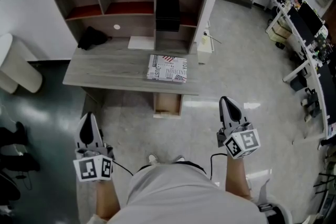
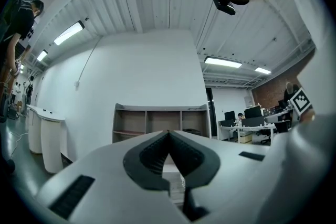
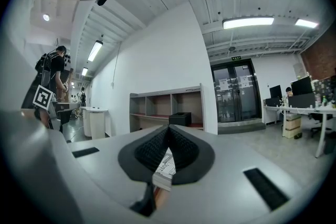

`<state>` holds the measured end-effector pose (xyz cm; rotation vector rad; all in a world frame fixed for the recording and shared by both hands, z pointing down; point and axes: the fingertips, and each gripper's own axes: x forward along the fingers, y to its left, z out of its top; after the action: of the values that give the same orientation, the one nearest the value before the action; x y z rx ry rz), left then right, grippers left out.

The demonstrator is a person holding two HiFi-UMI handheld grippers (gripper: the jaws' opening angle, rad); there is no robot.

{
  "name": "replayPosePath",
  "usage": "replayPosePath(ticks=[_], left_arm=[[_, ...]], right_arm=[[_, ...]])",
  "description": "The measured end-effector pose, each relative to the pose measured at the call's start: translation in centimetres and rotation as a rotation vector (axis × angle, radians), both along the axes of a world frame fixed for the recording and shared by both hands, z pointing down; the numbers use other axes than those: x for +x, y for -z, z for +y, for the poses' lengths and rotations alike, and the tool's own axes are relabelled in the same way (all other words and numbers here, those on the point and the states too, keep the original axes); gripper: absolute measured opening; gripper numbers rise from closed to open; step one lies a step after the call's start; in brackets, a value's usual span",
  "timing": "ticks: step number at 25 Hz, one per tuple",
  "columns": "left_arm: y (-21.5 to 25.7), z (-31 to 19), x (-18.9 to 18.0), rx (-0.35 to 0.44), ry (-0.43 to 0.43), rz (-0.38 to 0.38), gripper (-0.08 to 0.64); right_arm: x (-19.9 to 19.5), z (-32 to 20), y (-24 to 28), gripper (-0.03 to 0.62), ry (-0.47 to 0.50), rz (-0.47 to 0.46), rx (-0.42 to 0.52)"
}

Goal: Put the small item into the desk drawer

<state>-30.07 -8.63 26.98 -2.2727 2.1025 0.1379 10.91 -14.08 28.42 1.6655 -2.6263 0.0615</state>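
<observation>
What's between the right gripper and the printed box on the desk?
Head view: only bare floor, then the desk front edge. The right gripper, jaws shut, is well short of the printed box.

Printed book (image 1: 167, 68), black box (image 1: 168, 14), dark cloth (image 1: 92, 38) — apart

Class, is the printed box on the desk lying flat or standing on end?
Lying flat: the printed box shows its broad face upward on the desk.

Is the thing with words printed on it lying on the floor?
No, the printed item lies flat on the desk top, near its front edge.
</observation>
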Motion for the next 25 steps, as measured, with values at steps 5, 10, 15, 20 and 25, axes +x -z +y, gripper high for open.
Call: replayPosePath(ticks=[5,10,15,20,25], left_arm=[[-0.2,0.5,-0.5,-0.003,-0.006,0.002,0.017],[-0.3,0.9,-1.0,-0.008,-0.011,0.007,0.017],[-0.7,1.2,-1.1,-0.015,-0.020,0.007,0.017],[-1.2,1.3,-1.2,-0.029,-0.022,0.010,0.017],[-1.7,1.4,-1.1,-0.033,-0.029,0.015,0.017]], right_arm=[[-1.2,0.3,0.1,0.023,0.013,0.006,-0.001],[-2.1,0.7,0.2,0.023,0.022,0.008,-0.001],[-2.7,1.1,-0.4,0.023,0.032,0.011,-0.012],[-3.0,1.7,-0.4,0.023,0.030,0.041,0.002],[-3.3,2.1,-0.7,0.023,0.031,0.052,0.005]])
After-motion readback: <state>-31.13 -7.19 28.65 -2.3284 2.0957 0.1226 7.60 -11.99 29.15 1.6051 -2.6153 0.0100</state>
